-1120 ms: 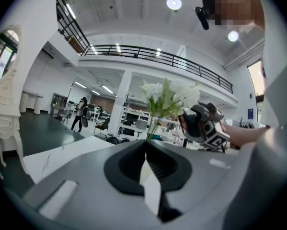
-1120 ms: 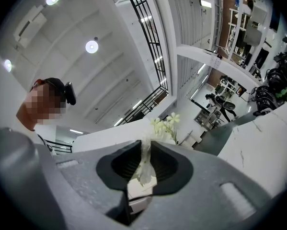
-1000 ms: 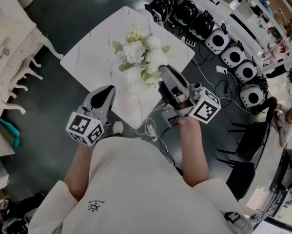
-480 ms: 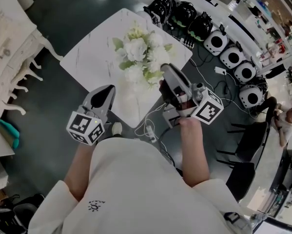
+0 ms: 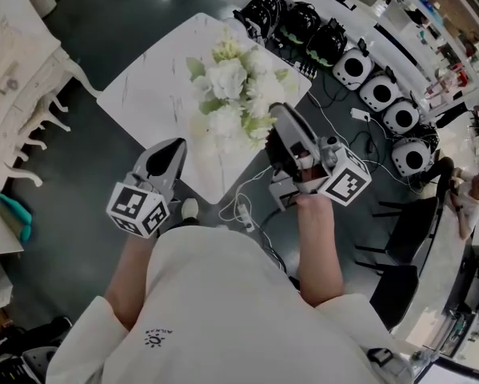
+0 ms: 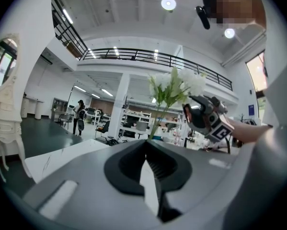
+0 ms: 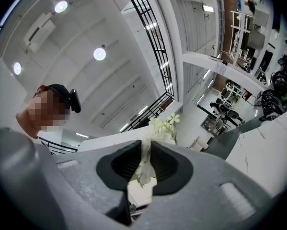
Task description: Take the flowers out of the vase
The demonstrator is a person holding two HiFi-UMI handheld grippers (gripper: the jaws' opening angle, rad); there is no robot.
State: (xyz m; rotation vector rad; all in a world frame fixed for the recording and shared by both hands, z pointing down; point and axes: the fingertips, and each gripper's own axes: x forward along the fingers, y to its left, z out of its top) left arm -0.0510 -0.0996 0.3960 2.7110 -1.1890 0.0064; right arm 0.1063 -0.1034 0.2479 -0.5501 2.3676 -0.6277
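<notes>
A bunch of white flowers with green leaves hangs over the white marble table in the head view. My right gripper is shut on its stems from the near right, tilted upward. In the right gripper view a pale stem is pinched between the jaws of the right gripper, with blossoms above. The left gripper view shows the flowers and their green stems, with the right gripper beside them. My left gripper is shut and empty, level, at the table's near edge. No vase shows in any view.
Black helmets and round white devices line the floor beyond the table. Cables and a power strip lie below its near corner. White ornate furniture stands at the left, a black chair and a person at the right.
The right gripper has risen and moved away from me with the flowers, which now look larger and higher over the table. The left gripper has shifted slightly.
</notes>
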